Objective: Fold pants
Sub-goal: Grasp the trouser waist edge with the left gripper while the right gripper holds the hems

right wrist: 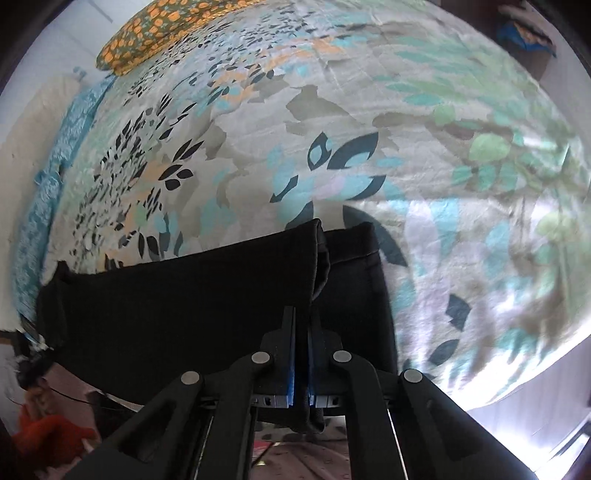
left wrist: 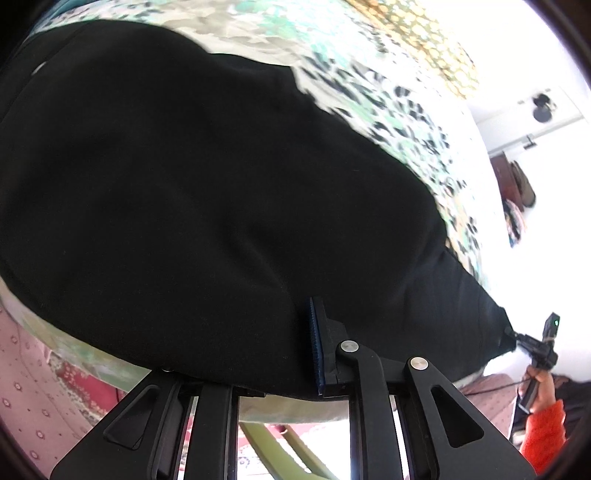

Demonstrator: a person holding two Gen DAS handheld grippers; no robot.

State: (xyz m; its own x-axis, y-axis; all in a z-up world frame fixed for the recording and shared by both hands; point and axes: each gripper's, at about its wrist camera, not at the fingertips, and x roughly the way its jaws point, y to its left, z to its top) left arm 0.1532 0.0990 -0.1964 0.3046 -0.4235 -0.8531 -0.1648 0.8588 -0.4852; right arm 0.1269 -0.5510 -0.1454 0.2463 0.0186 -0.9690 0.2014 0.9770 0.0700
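Note:
Black pants are stretched over a floral bedsheet. In the left wrist view the cloth covers most of the frame and hides my left gripper's left finger; its right finger's blue pad lies against the pants' near edge. The far end of the pants is held by my right gripper at the right. In the right wrist view my right gripper is shut on the pants' leg ends, with the two hems just past the fingertips.
An orange-flowered pillow lies at the far head of the bed, and a blue patterned cloth runs along its left side. A pink patterned floor and a green chair frame show below the bed edge.

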